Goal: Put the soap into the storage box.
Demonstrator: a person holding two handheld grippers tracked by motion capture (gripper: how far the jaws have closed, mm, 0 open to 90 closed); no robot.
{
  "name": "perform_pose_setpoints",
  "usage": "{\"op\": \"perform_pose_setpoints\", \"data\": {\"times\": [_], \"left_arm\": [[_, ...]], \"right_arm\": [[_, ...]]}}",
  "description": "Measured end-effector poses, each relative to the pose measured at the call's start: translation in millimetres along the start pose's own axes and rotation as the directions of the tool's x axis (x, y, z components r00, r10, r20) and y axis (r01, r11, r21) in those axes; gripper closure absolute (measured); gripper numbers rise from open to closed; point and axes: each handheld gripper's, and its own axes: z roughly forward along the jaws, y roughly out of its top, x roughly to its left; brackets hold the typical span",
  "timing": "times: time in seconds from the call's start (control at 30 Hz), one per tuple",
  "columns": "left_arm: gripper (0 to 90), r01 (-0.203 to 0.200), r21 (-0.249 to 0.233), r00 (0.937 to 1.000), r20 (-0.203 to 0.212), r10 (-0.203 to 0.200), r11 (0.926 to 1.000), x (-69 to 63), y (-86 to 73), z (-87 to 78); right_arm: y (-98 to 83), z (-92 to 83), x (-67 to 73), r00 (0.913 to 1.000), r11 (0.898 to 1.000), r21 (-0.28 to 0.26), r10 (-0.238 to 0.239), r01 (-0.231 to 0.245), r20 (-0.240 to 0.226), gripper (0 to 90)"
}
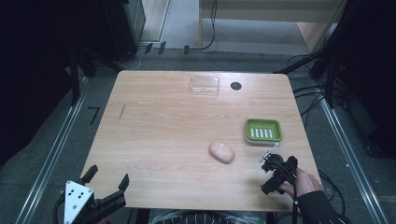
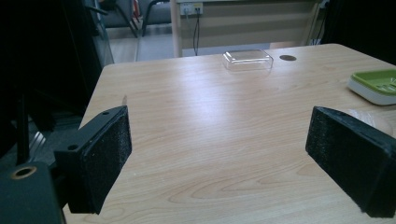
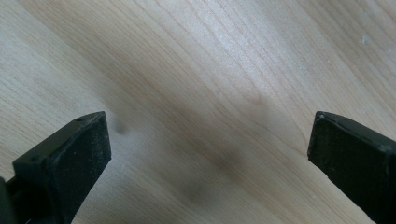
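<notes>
Both grippers gape wide and empty: the right gripper (image 1: 275, 173) just beside the soap (image 1: 222, 151), the left gripper (image 1: 108, 179) well apart.

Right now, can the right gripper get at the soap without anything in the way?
Probably yes. The right gripper has its jaws open with nothing between them, and the soap lies to its left on bare table. The green dish sits farther back, off that path.

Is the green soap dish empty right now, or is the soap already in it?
Empty. The green soap dish shows only its white slatted insert; the peach soap bar lies on the table beside it, apart from it.
</notes>
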Motion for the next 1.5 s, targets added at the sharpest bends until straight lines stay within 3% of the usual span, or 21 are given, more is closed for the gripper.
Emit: {"op": "perform_pose_setpoints", "data": {"times": [0.47, 1.5], "left_arm": [[7.2, 0.006, 0.006, 0.9999, -0.009, -0.006, 1.0000, 1.3, -0.5, -0.8], [7.2, 0.011, 0.016, 0.9989, -0.045, -0.011, 0.9998, 3.2, -3.4, -9.5]], "right_arm": [[5.7, -1.3, 5.7, 0.9992, 0.999, -0.003, -0.040, 0.040, 0.008, 0.2], [49.2, -7.7, 20.6, 0.9895, 0.989, -0.046, -0.140, 0.142, 0.036, 0.1]]}}
